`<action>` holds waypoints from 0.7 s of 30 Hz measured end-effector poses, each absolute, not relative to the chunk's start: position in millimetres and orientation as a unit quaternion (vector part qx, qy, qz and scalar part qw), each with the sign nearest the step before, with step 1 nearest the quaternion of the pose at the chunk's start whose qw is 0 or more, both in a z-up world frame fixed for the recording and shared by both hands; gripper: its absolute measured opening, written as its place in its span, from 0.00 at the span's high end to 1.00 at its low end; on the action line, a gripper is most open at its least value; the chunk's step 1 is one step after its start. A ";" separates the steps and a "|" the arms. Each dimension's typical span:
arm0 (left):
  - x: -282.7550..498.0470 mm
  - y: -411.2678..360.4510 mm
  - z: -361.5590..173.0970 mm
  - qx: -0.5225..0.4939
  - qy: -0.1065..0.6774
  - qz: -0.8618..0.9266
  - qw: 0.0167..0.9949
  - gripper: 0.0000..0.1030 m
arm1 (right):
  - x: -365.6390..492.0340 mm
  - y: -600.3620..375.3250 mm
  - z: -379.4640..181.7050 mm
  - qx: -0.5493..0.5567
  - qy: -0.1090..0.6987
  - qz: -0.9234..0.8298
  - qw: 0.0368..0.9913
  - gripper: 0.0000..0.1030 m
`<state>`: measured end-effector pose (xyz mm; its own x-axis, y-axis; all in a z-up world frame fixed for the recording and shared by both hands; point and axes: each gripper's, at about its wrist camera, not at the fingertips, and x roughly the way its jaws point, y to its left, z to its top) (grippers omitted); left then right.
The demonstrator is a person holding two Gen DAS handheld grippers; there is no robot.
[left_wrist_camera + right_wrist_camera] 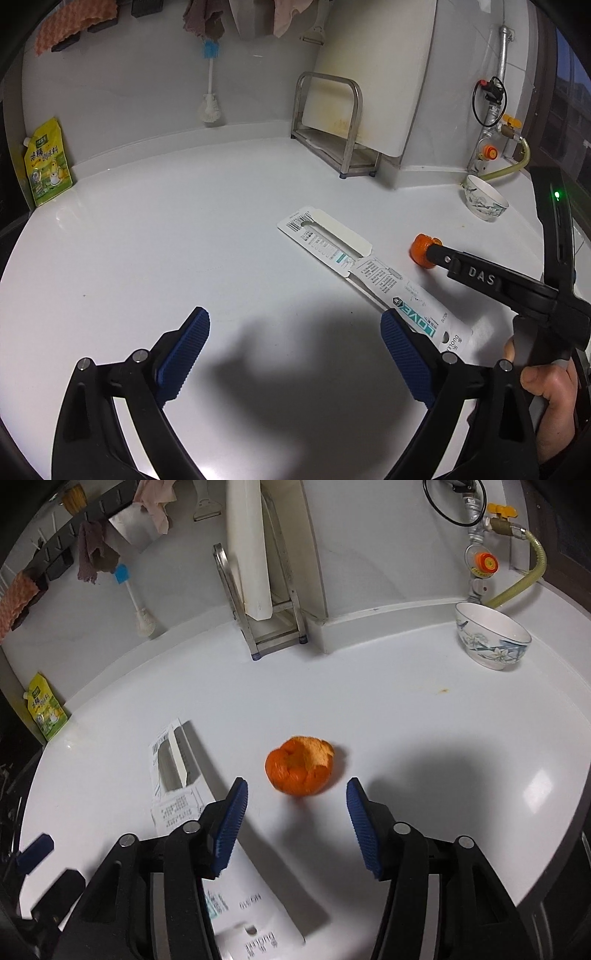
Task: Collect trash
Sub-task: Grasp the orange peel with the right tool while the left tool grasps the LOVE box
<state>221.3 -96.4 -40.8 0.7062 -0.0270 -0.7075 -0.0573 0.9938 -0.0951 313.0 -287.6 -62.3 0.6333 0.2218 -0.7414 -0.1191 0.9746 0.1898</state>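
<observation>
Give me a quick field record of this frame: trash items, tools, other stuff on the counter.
trash 1: orange peel, lying on the white counter
trash 2: torn cardboard package, flat on the counter, left of the peel
right tool: open, empty, peel just ahead of its tips
left tool: open, empty, one pad over the package's near end
other: patterned bowl, yellow pouch, steel rack

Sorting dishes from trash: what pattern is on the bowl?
White bowl with blue-green flowers; clearest in the right wrist view.
</observation>
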 end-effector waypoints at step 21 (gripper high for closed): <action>237.3 -114.1 -47.3 -0.066 0.394 0.015 0.917 0.11 | 317.2 -297.5 -62.3 0.066 0.418 0.051 0.905 0.81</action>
